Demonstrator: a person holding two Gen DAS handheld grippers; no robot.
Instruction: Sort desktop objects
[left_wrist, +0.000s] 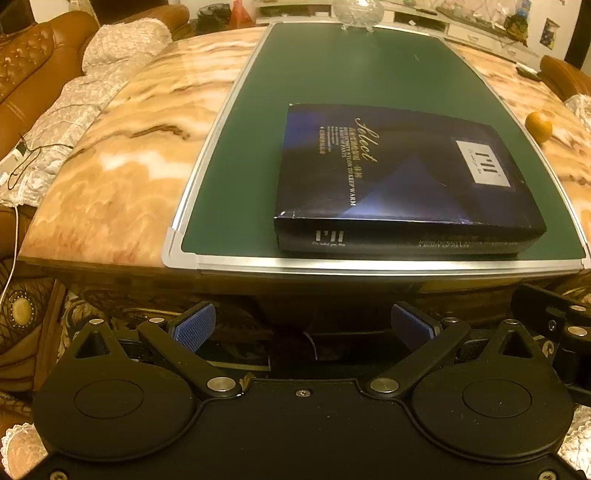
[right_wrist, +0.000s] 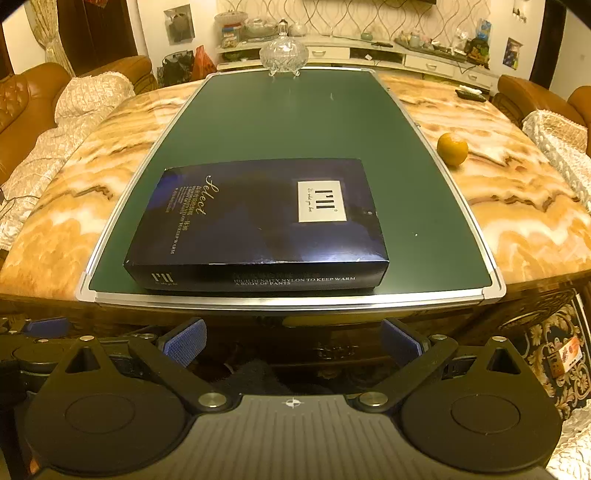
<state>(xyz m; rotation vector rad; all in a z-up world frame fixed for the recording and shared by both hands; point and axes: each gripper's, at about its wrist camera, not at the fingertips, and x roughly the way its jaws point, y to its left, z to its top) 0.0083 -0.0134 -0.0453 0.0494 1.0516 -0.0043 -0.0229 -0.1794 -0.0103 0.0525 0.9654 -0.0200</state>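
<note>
A flat dark blue box (right_wrist: 258, 218) with a white label lies closed on the near end of a green board (right_wrist: 295, 122) on the marble table; it also shows in the left wrist view (left_wrist: 399, 181) on the board (left_wrist: 332, 74). An orange (right_wrist: 452, 148) sits on the marble right of the board, also seen in the left wrist view (left_wrist: 539, 126). A crystal lidded bowl (right_wrist: 283, 55) stands at the board's far end. My left gripper (left_wrist: 303, 326) and right gripper (right_wrist: 291, 341) are open and empty, held below and in front of the table's near edge.
The marble table (right_wrist: 517, 206) is ringed by brown sofas (right_wrist: 29, 92) with white covers. A dark remote (right_wrist: 470, 95) lies at the far right. A cabinet with clutter (right_wrist: 406, 48) runs along the back wall. A patterned rug (right_wrist: 554, 350) is on the floor.
</note>
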